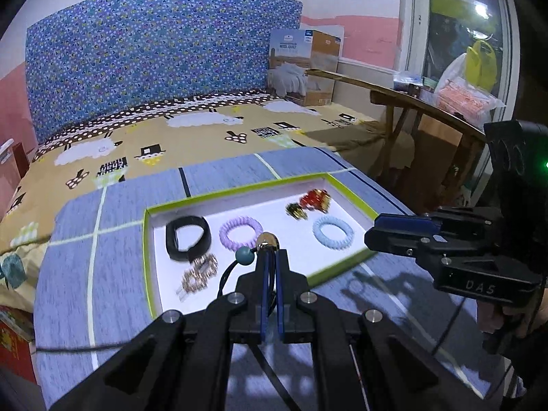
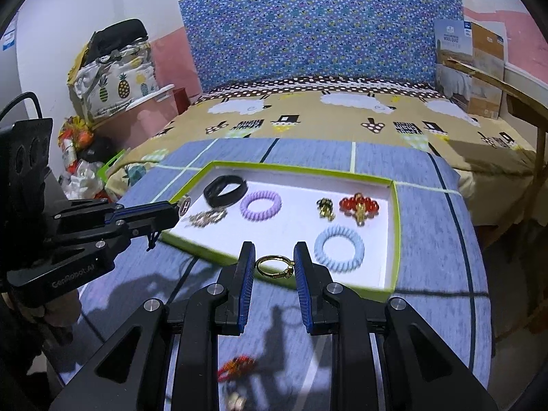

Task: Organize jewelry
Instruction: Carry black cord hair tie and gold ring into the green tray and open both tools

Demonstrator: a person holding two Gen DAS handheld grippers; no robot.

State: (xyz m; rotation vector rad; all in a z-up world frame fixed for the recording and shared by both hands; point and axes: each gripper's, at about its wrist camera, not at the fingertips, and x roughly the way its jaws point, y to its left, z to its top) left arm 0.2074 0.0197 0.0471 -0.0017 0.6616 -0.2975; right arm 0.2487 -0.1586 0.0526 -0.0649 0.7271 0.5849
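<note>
A green-rimmed white tray [image 1: 147, 229] [image 2: 395, 226] lies on a blue cloth. In it are a black band [image 1: 187, 236] [image 2: 225, 190], a purple coil ring [image 1: 240, 232] [image 2: 261, 204], a light blue coil ring [image 1: 333, 232] [image 2: 339, 247], a red bead brooch [image 1: 315, 199] [image 2: 359, 206], a small gold-black charm [image 1: 296, 209] [image 2: 325, 208] and a silver chain [image 1: 198, 274] [image 2: 205, 218]. My left gripper [image 1: 272, 257] [image 2: 173, 210] is shut on a black cord bracelet with a teal bead [image 1: 245, 254] and gold clasp, over the tray's front left. My right gripper [image 2: 274, 257] [image 1: 371, 231] is open around a gold ring [image 2: 275, 266] at the tray's front rim.
A red-orange beaded piece [image 2: 236, 364] and a pale bead lie on the blue cloth near me. The cloth covers a table beside a bed with a sheep-print sheet [image 1: 191, 137]. A wooden rail [image 1: 411, 102] and a cardboard box [image 1: 304, 68] stand at the right.
</note>
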